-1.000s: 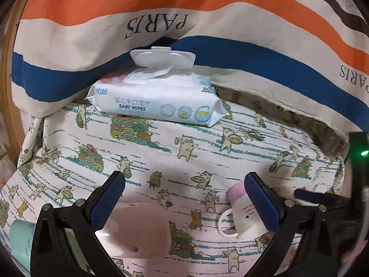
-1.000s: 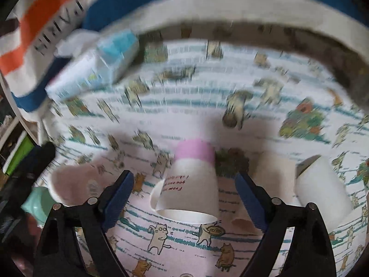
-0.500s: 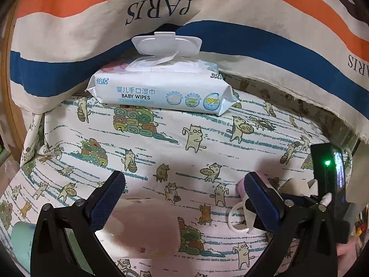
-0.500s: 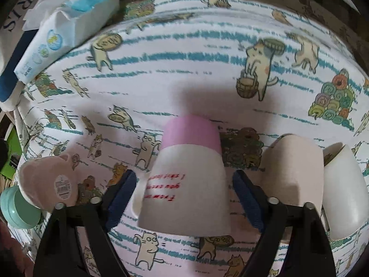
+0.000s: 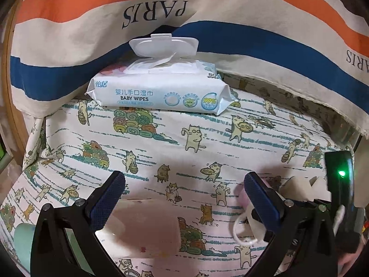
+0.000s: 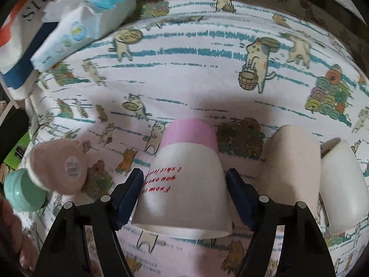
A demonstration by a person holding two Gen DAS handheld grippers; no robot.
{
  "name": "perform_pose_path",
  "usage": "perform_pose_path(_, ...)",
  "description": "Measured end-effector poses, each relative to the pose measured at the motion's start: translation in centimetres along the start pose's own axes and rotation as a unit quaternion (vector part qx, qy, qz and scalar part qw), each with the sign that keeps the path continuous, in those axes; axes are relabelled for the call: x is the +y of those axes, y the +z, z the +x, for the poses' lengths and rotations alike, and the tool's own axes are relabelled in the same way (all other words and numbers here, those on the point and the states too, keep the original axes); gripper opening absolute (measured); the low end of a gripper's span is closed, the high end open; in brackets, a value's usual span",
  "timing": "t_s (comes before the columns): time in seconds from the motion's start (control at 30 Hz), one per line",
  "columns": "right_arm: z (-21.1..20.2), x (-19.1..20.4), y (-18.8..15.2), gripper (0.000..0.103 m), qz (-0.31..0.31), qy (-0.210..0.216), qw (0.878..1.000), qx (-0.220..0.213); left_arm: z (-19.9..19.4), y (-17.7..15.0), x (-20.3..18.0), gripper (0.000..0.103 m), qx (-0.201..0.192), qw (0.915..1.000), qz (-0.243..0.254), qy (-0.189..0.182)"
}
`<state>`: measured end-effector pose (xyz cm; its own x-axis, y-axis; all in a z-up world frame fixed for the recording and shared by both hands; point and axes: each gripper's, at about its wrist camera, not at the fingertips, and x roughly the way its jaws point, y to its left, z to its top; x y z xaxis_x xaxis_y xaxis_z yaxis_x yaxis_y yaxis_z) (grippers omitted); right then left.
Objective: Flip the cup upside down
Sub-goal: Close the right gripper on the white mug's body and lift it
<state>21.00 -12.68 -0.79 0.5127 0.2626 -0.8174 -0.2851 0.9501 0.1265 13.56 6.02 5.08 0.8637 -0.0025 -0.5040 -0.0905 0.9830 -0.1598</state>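
A white mug with a pink base and red writing point(image 6: 184, 180) lies on its side on the cat-print cloth, open end toward me. My right gripper point(image 6: 184, 196) has its jaws around the mug's sides, narrowed close to it; contact is not clear. In the left wrist view the same mug point(image 5: 251, 226) shows partly behind the right finger, with its handle visible. My left gripper point(image 5: 184, 198) is open and empty, above a pale pink cup point(image 5: 147, 228) lying on its side.
A baby wipes pack point(image 5: 161, 92) lies at the back against a striped PARIS cloth point(image 5: 161, 23). In the right wrist view a beige cup point(image 6: 290, 173) and a white cup point(image 6: 343, 184) lie right of the mug; a pink cup point(image 6: 60, 166) and a green cup point(image 6: 20, 191) lie left.
My right gripper has moved forward and down so the mug sits between its jaws, and the jaws have narrowed. My left gripper has shifted slightly; it stays open.
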Motion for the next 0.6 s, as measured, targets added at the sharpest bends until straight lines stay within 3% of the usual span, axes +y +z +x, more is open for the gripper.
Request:
perform_pose_path(0.3, -5.0, 0.0, -4.9, 0.071, -0.025, 0.020, 0.999, -0.008, -1.7, 0.3, -1.2, 0.102, -0.021, 0.9994, 0.020, -0.018)
perform_pose_path(0.37, -5.8, 0.0, -5.8, 0.056, -0.026, 0.024, 0.999, -0.013, -1.9, 0.2, -1.6, 0.102, -0.023, 0.9991, 0.028, -0.022)
perform_pose_path(0.4, -6.2, -0.1, -6.0, 0.054, -0.027, 0.024, 0.999, -0.014, -1.9, 0.2, -1.9, 0.102, -0.024, 0.9989, 0.034, -0.022)
perform_pose_path(0.6, -7.2, -0.1, -6.9, 0.055, -0.035, 0.025, 0.999, -0.023, -1.8, -0.4, -3.5, 0.102, -0.020, 0.9969, 0.069, -0.032)
